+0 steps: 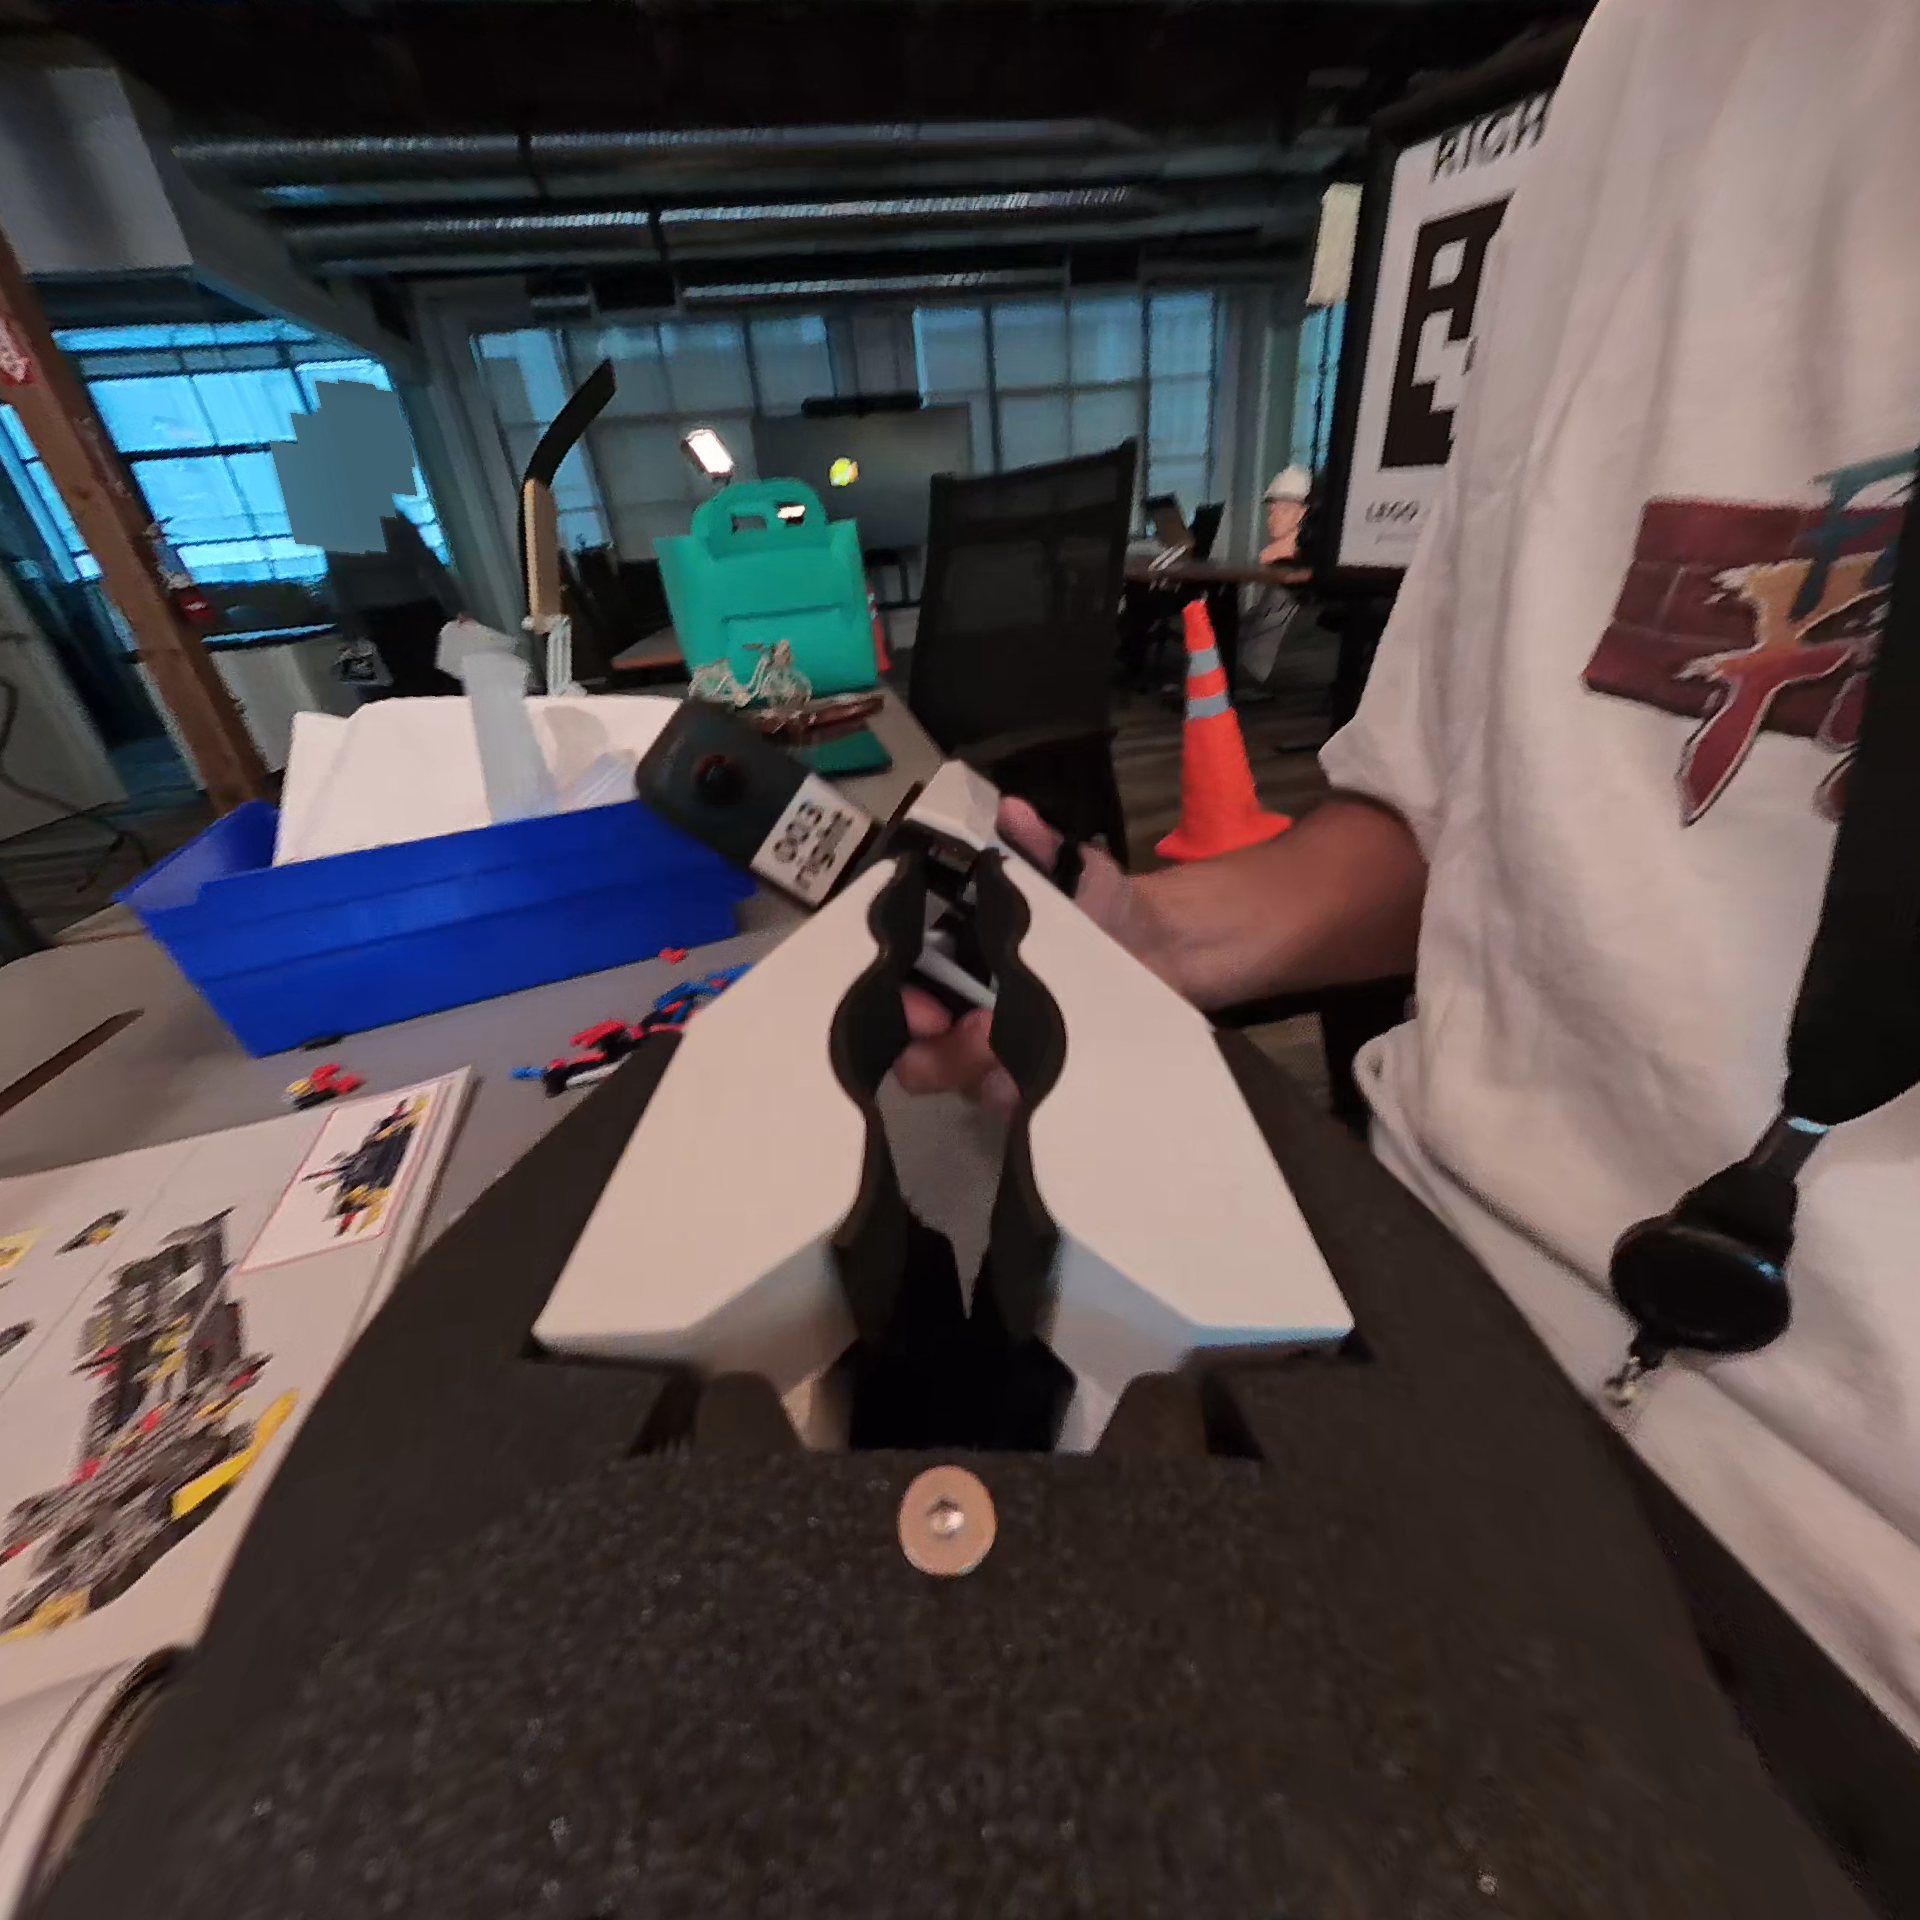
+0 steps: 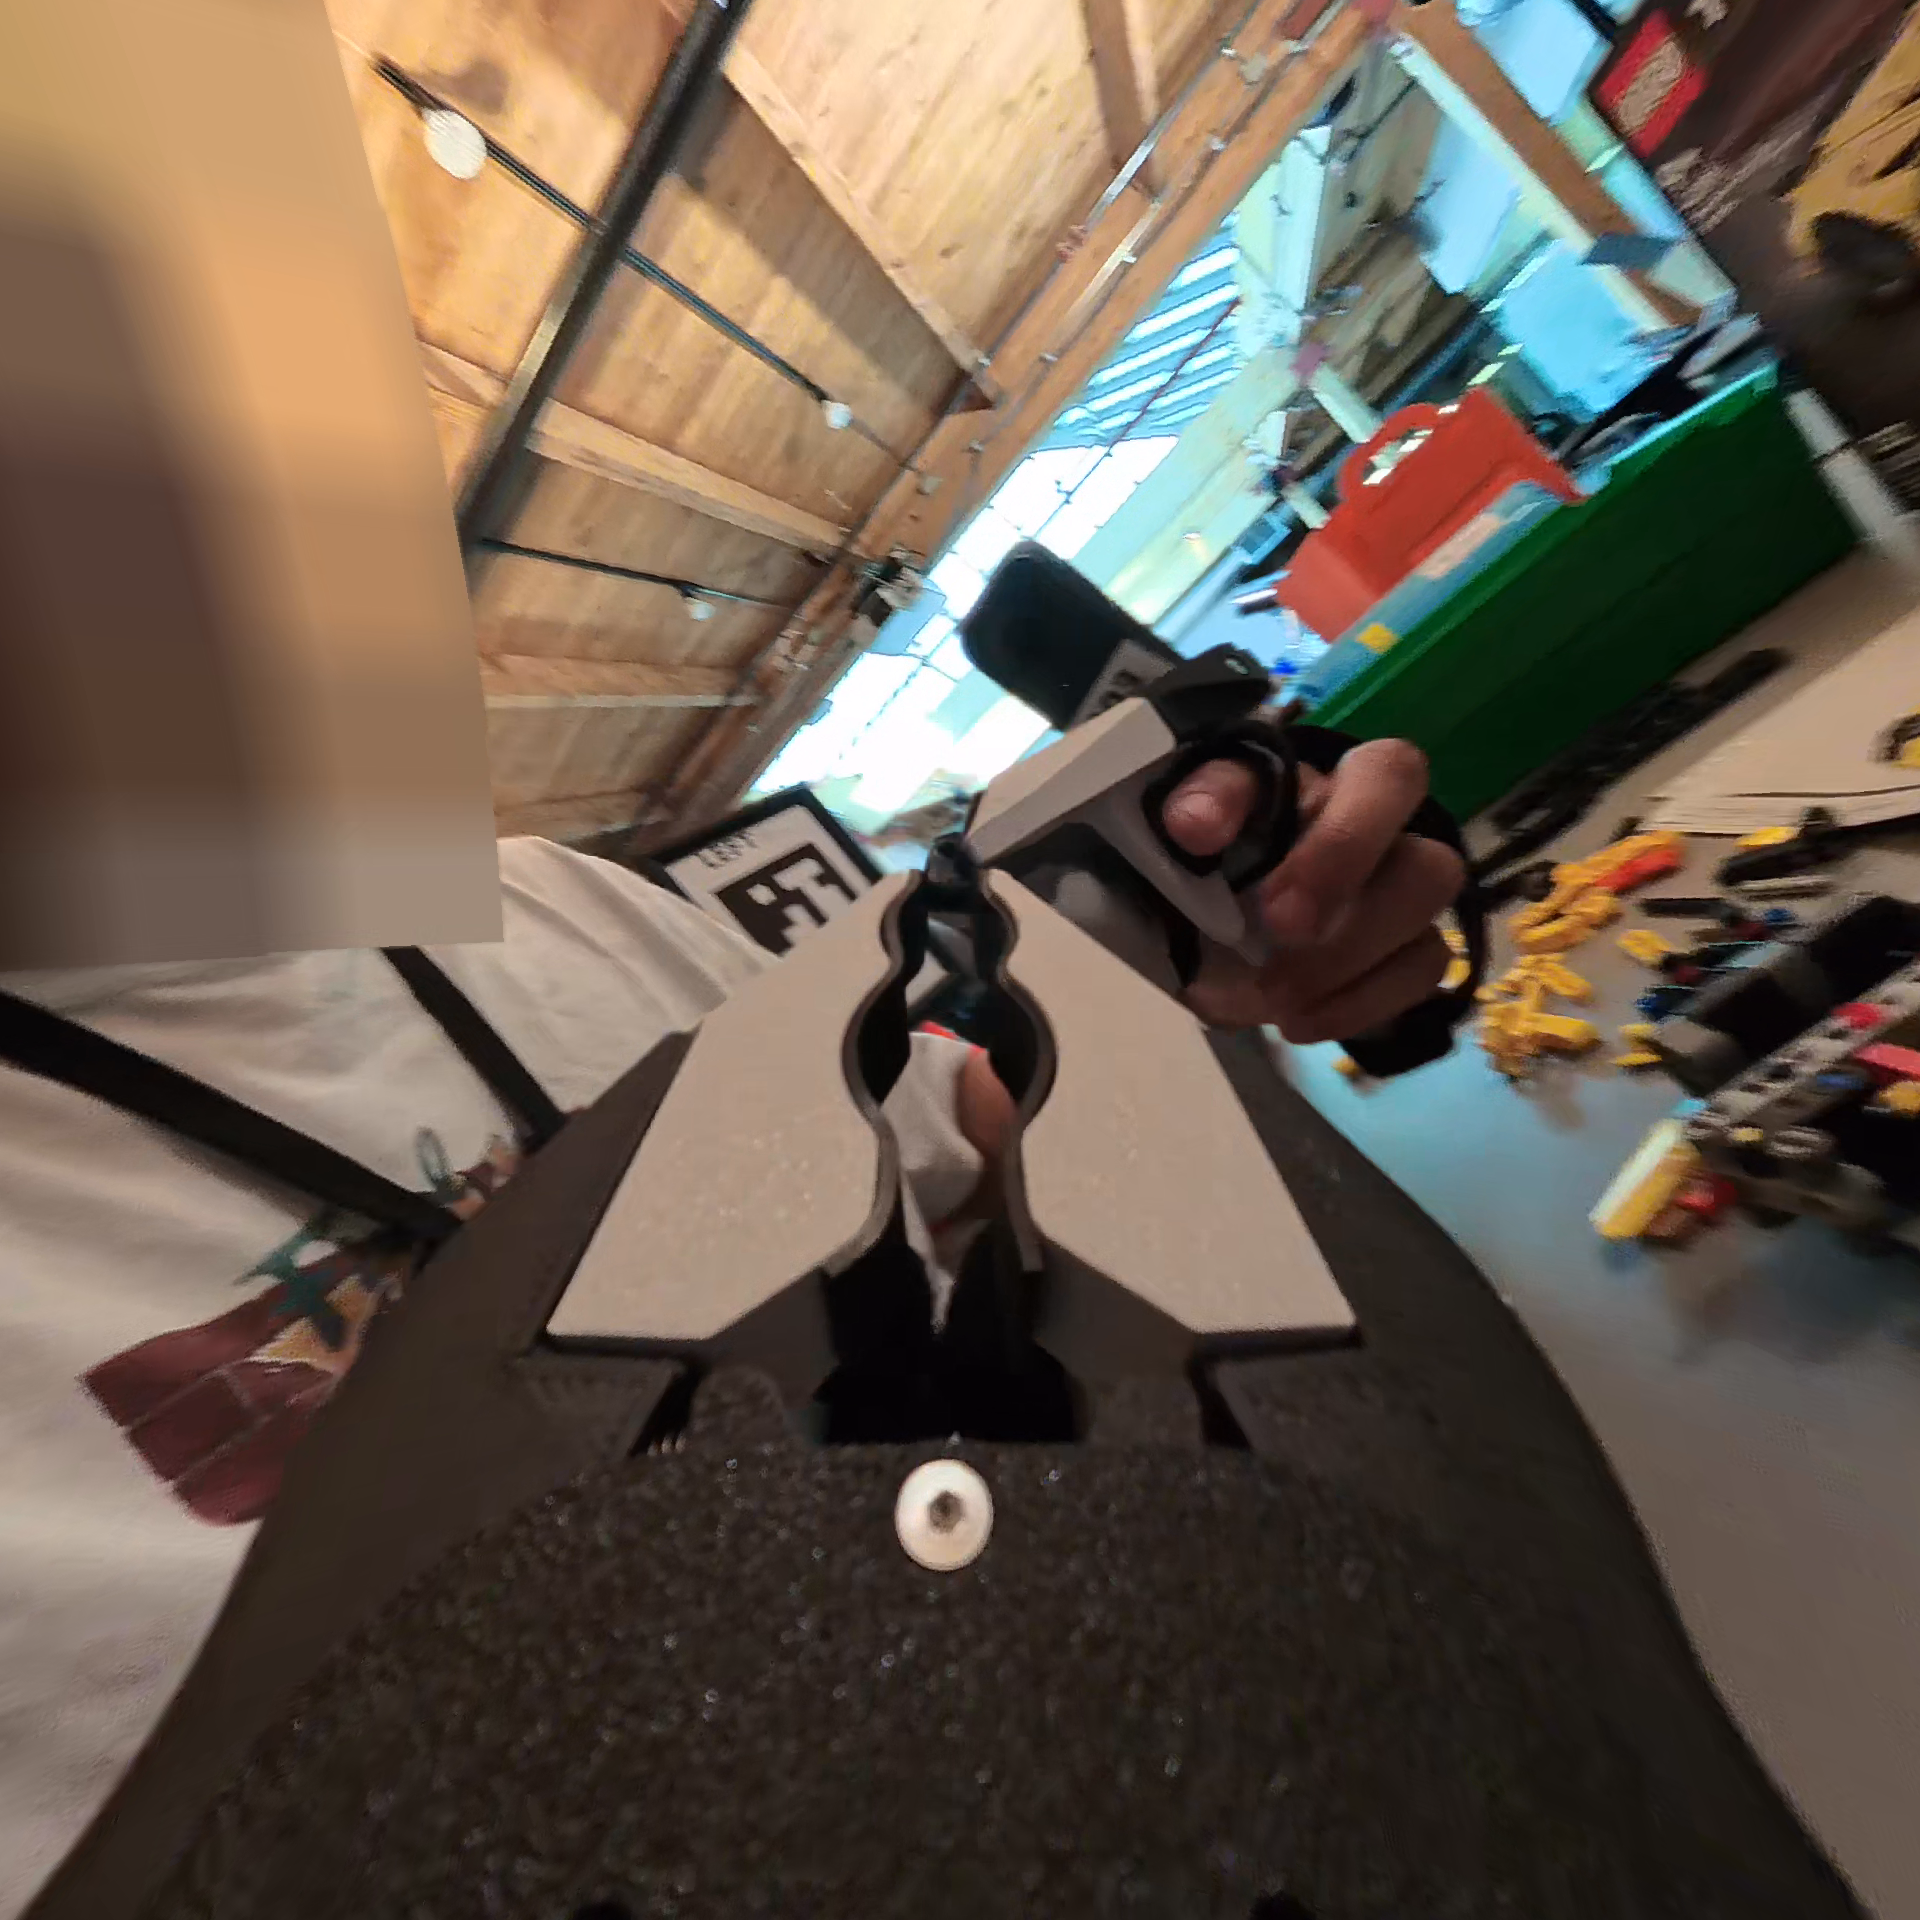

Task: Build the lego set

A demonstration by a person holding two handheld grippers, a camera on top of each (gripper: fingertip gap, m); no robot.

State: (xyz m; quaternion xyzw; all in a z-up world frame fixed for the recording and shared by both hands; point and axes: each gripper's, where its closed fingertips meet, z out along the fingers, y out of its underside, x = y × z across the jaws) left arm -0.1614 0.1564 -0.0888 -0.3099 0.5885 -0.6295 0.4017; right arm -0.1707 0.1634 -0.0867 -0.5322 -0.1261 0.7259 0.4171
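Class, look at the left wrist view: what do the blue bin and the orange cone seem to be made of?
Blue bin: probably moulded plastic, judging by its even colour, smooth, slightly shiny walls and stepped rim. Orange cone: likely flexible plastic or rubber, matt, with pale bands that look reflective; too far to be sure.

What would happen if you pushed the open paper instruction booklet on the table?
The open paper instruction booklet lies flat on the grey table, so it would probably slide, not tip. Its thin pages look floppy and would likely bend if lifted by one edge.

Daylit, wide-angle, motion-blurred

Windows [image 1: 218, 447] are blowing out bluish; fisheye is bending edges; lego pieces [image 2: 1558, 966] are smearing; 2 mosaic patches are masking areas.
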